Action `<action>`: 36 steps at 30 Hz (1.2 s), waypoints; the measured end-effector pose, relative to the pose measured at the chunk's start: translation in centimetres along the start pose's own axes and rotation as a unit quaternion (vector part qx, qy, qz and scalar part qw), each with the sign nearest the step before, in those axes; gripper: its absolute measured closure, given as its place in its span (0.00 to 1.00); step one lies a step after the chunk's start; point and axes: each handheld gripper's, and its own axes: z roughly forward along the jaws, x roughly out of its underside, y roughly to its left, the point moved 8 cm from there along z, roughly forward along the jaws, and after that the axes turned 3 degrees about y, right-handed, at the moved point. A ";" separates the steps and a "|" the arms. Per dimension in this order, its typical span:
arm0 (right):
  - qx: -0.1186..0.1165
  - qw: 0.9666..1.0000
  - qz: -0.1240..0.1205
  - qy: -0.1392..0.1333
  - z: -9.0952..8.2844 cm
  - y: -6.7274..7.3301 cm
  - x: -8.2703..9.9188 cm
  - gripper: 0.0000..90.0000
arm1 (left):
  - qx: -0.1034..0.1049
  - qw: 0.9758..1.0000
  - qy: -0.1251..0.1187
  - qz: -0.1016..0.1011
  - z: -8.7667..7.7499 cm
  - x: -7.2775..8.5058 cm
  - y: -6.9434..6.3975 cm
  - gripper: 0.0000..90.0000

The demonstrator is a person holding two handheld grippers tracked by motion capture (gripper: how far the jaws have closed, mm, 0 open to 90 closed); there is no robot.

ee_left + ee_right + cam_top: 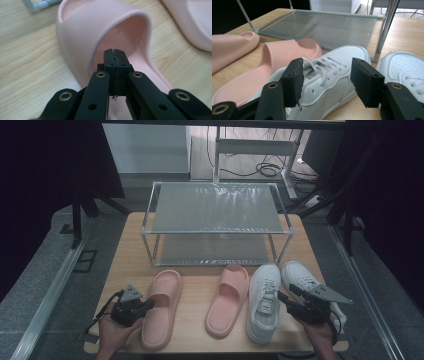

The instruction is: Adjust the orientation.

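Closed left gripper (pixel 115 53) fingers hover over the pink slipper (pixel 100 32).

Wooden table (pixel 125 265) — shoe rack (pixel 216 222), two pink slippers (pixel 161 307), two white sneakers (pixel 263 302)

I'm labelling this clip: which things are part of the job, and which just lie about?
In the job:
left pink slipper
white sneaker
shoe rack

Lying about:
second pink slipper
second white sneaker
cables on the floor

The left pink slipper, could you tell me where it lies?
In the high view, the left pink slipper lies front-left on the table, beside the left claw.
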 end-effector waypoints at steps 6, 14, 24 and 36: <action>0.003 1.000 0.003 -0.001 -0.2 -0.3 0.0 0.49 | 0.005 1.000 0.002 -0.002 0.2 -0.2 0.2 1.00; 0.004 1.000 0.003 -0.003 -0.3 -0.4 0.0 0.49 | 0.001 1.000 0.001 -0.017 0.1 -0.2 1.3 1.00; 0.004 1.000 0.005 0.003 -0.1 -0.3 0.2 0.49 | 0.006 0.999 -0.002 -0.035 0.0 0.0 2.5 0.99; 0.004 1.000 0.007 0.002 0.0 -0.3 0.2 0.49 | 0.050 0.998 -0.032 -0.009 -2.2 0.1 -0.1 0.79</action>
